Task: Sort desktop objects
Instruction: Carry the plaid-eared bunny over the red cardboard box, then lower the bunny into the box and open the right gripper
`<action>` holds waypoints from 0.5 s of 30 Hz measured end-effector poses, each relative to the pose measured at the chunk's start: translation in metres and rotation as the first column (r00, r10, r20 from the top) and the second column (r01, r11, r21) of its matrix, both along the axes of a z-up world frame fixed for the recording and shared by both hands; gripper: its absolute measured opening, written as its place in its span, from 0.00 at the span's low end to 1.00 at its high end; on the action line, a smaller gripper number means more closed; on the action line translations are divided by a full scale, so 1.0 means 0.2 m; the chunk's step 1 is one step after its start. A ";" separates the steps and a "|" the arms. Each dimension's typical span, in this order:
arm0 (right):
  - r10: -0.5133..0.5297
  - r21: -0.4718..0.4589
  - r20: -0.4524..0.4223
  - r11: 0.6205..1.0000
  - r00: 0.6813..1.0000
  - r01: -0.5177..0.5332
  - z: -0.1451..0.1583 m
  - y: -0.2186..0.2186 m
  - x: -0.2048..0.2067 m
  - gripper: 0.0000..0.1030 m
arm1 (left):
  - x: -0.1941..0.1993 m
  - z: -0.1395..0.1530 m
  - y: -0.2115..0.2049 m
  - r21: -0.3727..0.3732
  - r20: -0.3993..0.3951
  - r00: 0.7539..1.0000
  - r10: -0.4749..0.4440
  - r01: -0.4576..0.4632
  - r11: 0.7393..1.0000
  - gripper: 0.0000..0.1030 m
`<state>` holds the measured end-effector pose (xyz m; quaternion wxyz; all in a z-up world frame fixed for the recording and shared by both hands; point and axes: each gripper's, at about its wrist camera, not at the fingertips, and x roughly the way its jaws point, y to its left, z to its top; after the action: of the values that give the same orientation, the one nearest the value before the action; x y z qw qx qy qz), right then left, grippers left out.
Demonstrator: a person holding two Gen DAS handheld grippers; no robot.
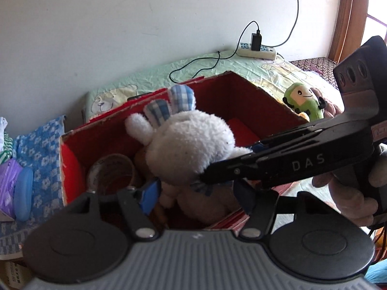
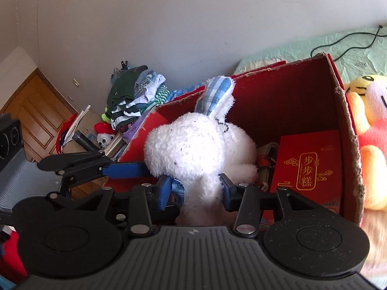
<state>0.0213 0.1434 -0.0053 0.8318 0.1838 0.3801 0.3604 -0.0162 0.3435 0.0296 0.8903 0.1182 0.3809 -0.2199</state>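
Right wrist view: both the right gripper (image 2: 197,191) and left gripper (image 1: 196,191) clamp a white plush rabbit (image 2: 200,149) over the red cardboard box (image 2: 343,130), where letting go should come next.

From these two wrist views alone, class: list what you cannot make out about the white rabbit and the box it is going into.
- White plush rabbit: face turned away in both views.
- Its lower body: hidden by the right gripper in the right wrist view.
- Red cardboard box: floor covered by the rabbit and clear tape roll in the left wrist view.
- Left gripper: whether its pads press the rabbit is unclear.
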 end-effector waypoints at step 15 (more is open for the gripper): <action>-0.131 0.229 -0.211 0.957 0.969 0.179 -0.07 -0.16 0.05 0.42 | 0.07 0.03 0.01 -0.106 -0.021 1.000 -0.012 0.009 0.994 0.72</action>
<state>0.0318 0.1122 -0.0190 0.7873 0.3492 0.3959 0.3187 -0.0013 0.3460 0.0358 0.8901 0.0703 0.3774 -0.2458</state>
